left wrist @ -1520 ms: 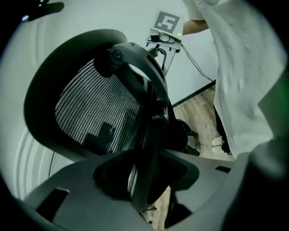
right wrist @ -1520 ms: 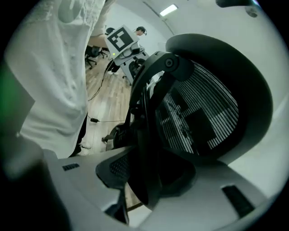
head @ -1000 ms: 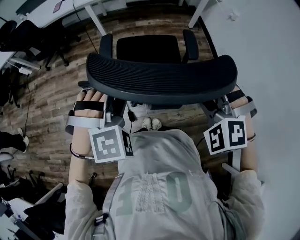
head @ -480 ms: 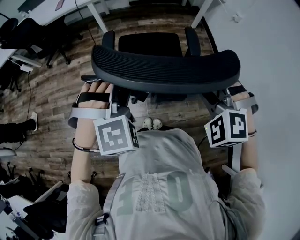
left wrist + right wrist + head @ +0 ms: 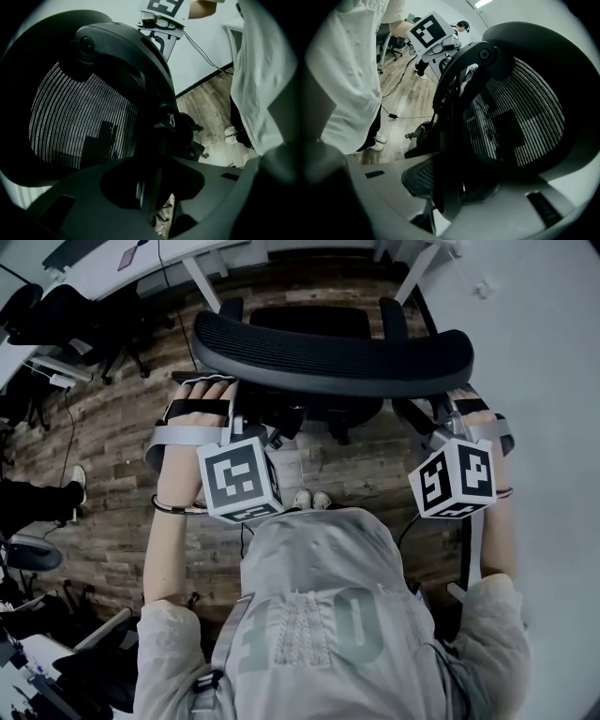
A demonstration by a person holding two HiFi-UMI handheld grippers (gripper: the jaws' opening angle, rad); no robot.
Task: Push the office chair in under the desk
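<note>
Two tongs are on the job, both set on the backrest [image 5: 333, 362] of the office chair [image 5: 309, 322]. Left tongs [image 5: 149, 194]: the jaws have just been closing. The dark rim of the backrest stands between them and they clamp it at its left end, with the left hand [image 5: 190, 432] strapped in behind. Chair position: it stands on the wood floor [image 5: 103, 437], seat and armrests pointing into the gap between the two white legs of the bench [image 5: 178, 251]. The seat front appears close to the bench edge; the backrest is well short of it. Right tongs [image 5: 447, 197]: the jaws have also just been closing, with the rim between them, gripped at the right end. Judgement: the push is under way, perhaps half done. To do it well, keep both grips level and drive evenly so the castors track straight. The left armrest [image 5: 232, 307] passes near the left leg [image 5: 202, 282] and the right armrest [image 5: 392, 315] near the right leg [image 5: 415, 276], so any yaw could snag one. The mesh looks flexible, so load the rim and not the mesh. Containers: none visible in any view, nothing to record.
</note>
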